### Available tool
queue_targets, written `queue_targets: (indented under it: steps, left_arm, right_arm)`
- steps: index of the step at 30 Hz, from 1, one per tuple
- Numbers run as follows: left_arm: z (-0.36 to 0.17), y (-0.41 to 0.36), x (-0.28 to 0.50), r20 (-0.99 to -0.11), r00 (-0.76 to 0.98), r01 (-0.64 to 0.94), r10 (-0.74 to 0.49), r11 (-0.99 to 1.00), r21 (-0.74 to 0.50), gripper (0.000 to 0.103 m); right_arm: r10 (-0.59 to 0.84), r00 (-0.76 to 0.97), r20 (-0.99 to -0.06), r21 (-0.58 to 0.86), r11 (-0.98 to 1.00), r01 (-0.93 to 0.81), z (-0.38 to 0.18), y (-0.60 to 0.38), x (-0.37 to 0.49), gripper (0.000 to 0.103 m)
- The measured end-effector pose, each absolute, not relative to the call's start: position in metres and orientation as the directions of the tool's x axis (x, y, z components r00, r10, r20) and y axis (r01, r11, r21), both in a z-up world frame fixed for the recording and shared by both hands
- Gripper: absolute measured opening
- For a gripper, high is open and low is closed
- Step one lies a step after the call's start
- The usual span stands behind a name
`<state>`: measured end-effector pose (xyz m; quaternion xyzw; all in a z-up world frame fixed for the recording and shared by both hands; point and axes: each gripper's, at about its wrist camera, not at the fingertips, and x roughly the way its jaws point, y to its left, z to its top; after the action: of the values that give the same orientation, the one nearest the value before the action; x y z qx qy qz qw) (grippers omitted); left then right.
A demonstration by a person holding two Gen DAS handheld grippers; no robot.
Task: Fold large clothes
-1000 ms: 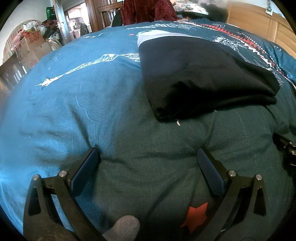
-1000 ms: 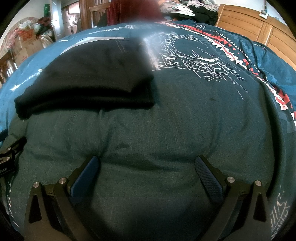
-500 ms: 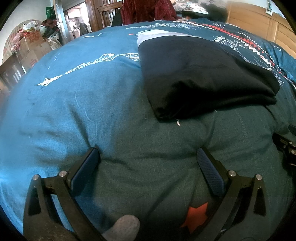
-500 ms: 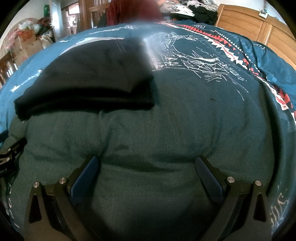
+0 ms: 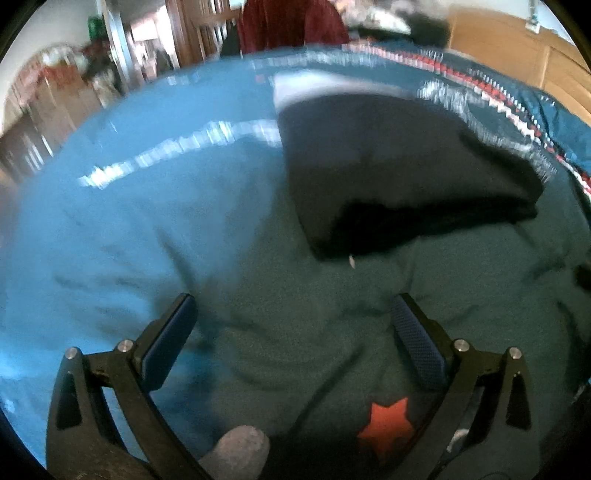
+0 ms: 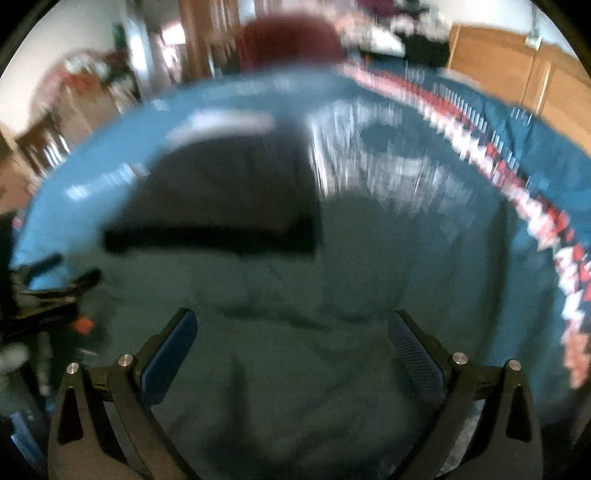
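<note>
A dark green garment [image 5: 332, 332] with a red-orange star [image 5: 386, 424] lies wrinkled on the bed in front of both grippers, and it also fills the near part of the right wrist view [image 6: 295, 369]. Beyond it rests a folded black garment [image 5: 388, 166], seen too from the right wrist [image 6: 229, 195]. My left gripper [image 5: 293, 306] is open over the green cloth with nothing between its fingers. My right gripper [image 6: 291, 319] is open over the same cloth. The left gripper [image 6: 48, 291] shows as a blur at the right view's left edge. Both views are motion-blurred.
A blue bed cover [image 5: 129, 221] with white line patterns and a red-white zigzag border [image 6: 517, 177] lies underneath. A wooden headboard [image 5: 517, 48] stands at the far right. A dark red cloth [image 5: 291, 22], piled clothes and cardboard boxes [image 5: 48, 85] sit beyond the bed.
Both grippers have jerked into motion and the views are now blurred. The black garment sits lower in the right view. The green cloth between the fingers shows more wrinkles.
</note>
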<state>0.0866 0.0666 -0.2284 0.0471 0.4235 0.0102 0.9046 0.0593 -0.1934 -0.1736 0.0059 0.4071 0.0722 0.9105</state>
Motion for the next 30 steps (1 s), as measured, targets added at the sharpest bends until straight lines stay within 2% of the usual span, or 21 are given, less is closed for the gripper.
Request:
queue_targets:
  steps: [3, 7, 8, 11, 12, 13, 14, 16, 20, 26, 30]
  left_arm:
    - [-0.175, 0.074, 0.072, -0.683, 0.727, -0.015, 0.067, 0.997, 0.082, 0.103]
    - [-0.073, 0.085, 0.044, -0.488, 0.867, -0.086, 0.098, 0.995, 0.047, 0.103]
    - [-0.046, 0.087, 0.034, -0.430, 0.897, -0.100, 0.105, 0.994, 0.034, 0.103]
    - [0.026, 0.090, -0.009, -0.216, 0.964, -0.158, 0.156, 0.987, 0.009, 0.103]
    - [0.042, 0.091, -0.024, -0.156, 0.973, -0.173, 0.170, 0.985, -0.005, 0.103]
    - [0.048, 0.092, -0.032, -0.134, 0.976, -0.176, 0.171, 0.984, -0.021, 0.103]
    - [0.055, 0.095, -0.041, -0.132, 0.979, -0.162, 0.153, 0.985, -0.058, 0.103]
    - [0.056, 0.095, -0.048, -0.177, 0.978, -0.124, 0.107, 0.989, -0.086, 0.103]
    - [0.051, 0.083, -0.064, -0.200, 0.972, -0.134, 0.125, 0.991, -0.029, 0.103]
    - [0.051, 0.084, -0.057, -0.232, 0.965, -0.130, 0.122, 0.991, -0.021, 0.103]
    - [0.048, 0.084, -0.057, -0.265, 0.956, -0.134, 0.123, 0.991, -0.024, 0.103]
  right_arm:
    - [0.187, 0.784, -0.592, 0.076, 0.981, -0.176, -0.099, -0.195, 0.031, 0.103]
    - [0.213, 0.929, -0.303, 0.028, 0.976, -0.215, 0.007, -0.186, -0.015, 0.103]
    - [0.202, 0.959, -0.199, -0.005, 0.978, -0.207, 0.036, -0.182, -0.036, 0.103]
    - [0.054, 0.998, -0.024, -0.050, 0.997, -0.055, 0.074, -0.163, -0.077, 0.103]
    - [-0.018, 1.000, 0.006, -0.045, 0.999, 0.018, 0.077, -0.155, -0.088, 0.103]
    - [-0.037, 0.999, -0.002, -0.042, 0.998, 0.037, 0.079, -0.149, -0.092, 0.103]
    - [-0.005, 0.999, -0.046, -0.044, 0.999, 0.003, 0.079, -0.142, -0.092, 0.103]
    - [0.075, 0.985, -0.153, -0.040, 0.996, -0.082, 0.073, -0.129, -0.088, 0.103]
    - [0.096, 0.959, -0.268, -0.038, 0.993, -0.110, 0.050, -0.113, -0.086, 0.103]
    - [0.101, 0.935, -0.339, 0.011, 0.995, -0.104, 0.036, -0.119, -0.083, 0.103]
    - [0.093, 0.937, -0.336, -0.004, 0.995, -0.100, 0.032, -0.124, -0.098, 0.103]
